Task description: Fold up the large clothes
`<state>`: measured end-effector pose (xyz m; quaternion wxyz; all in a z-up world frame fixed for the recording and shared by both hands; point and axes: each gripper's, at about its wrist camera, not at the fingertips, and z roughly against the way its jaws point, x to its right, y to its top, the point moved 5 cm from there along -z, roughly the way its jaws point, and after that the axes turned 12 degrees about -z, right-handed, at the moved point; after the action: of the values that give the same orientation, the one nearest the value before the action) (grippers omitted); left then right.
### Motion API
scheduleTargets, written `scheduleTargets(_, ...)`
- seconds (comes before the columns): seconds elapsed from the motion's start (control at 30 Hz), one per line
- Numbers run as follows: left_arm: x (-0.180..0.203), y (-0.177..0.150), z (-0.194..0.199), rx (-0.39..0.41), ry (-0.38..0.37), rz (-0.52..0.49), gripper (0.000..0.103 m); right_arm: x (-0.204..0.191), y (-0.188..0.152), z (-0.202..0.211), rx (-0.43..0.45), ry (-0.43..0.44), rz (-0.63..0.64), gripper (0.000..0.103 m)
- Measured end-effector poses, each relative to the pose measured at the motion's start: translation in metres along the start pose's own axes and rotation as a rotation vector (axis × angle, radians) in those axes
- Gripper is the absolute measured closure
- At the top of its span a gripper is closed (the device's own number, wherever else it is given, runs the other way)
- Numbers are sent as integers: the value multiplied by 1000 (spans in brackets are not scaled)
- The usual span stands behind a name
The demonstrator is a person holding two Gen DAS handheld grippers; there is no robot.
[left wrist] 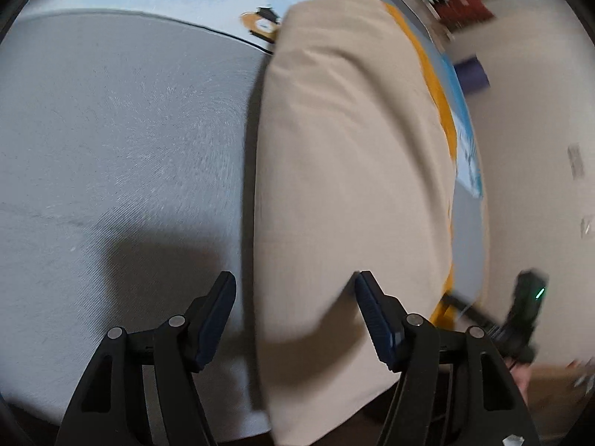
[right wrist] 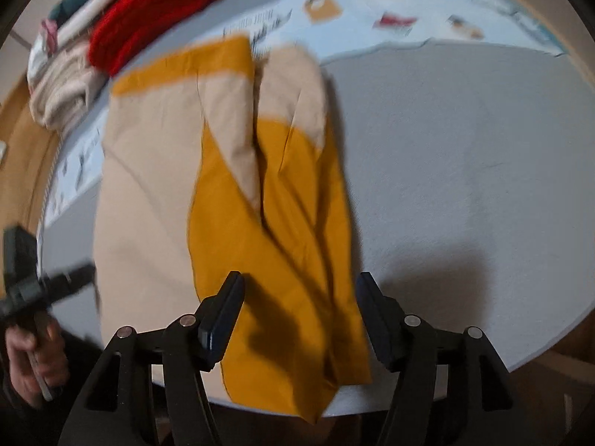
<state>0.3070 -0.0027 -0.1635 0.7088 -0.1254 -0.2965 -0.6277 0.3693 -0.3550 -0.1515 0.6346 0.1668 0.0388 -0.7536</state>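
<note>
1. Both sets of fingers spread apart, nothing clamped; left gripper (left wrist: pixel 295 316) hangs over the near end of the garment, cloth showing in its gap but the pads not pressing it; right gripper (right wrist: pixel 299 316) likewise released above the mustard part, its shadow falling on the cloth
2. Garment (right wrist: pixel 230 193), beige and mustard, lies on the grey bed cover (right wrist: pixel 465 171), folded lengthwise into a long narrow strip running away from the person; near end reaches the bed edge and droops slightly over it
3. Right wrist view shows mustard panels laid over the beige layer, with a crease down the middle; left wrist view shows mostly a smooth beige face with a thin mustard edge along its right side
4. Person's hand (right wrist: pixel 33 356) visible bottom left of the right wrist view, gripping the other tool's handle
5. Stack of other clothes, red knit (right wrist: pixel 148 11) on top, sits at the far left corner of the bed, well apart from the garment
6. Progress, my read: lengthwise folds look done; crosswise fold to shorten the strip looks left, then probably moving it to the stack; frames blurred, so fine edge alignment cannot be told
</note>
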Motion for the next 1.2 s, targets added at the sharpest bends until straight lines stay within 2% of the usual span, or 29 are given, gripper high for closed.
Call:
scheduleTargets(0.1,-8,18,-11,18,-41,53,37,-4,4,-18,-40,-19,6,40)
scheduleTargets(0.33,-10,37,-38,38,-101,64,32,6,18,-42,-90,0,-112,39)
scheduleTargets(0.4,-9,40,-38,54,-103,55,37,5,17,-44,-95,15,-119,50)
scheduleTargets(0.43,-7,41,-37,60,-95,46,43,2,19,-45,-95,19,-114,63)
scheduleTargets(0.47,-1,42,-31,70,-82,26,46,-2,20,-45,-91,15,-107,69)
scheduleTargets(0.5,3,43,-25,79,-77,9,51,-6,18,-45,-90,17,-110,73)
scheduleTargets(0.57,12,45,-13,104,-68,-35,55,-10,20,-45,-84,21,-134,81)
scheduleTargets(0.7,11,47,11,146,-41,-57,56,-32,20,-42,-31,27,-126,86)
scheduleTargets(0.87,-49,50,64,229,26,28,58,-99,10,-41,8,127,-7,87)
scheduleTargets(0.97,-77,49,77,222,117,49,57,-129,4,-42,14,157,61,88)
scheduleTargets(1.03,-82,41,82,229,155,60,57,-141,-1,-46,13,131,81,88)
scheduleTargets(1.13,-97,27,106,280,172,60,57,-143,-7,-50,15,85,66,87)
scheduleTargets(1.2,-93,15,118,293,150,39,57,-136,-9,-43,29,57,59,87)
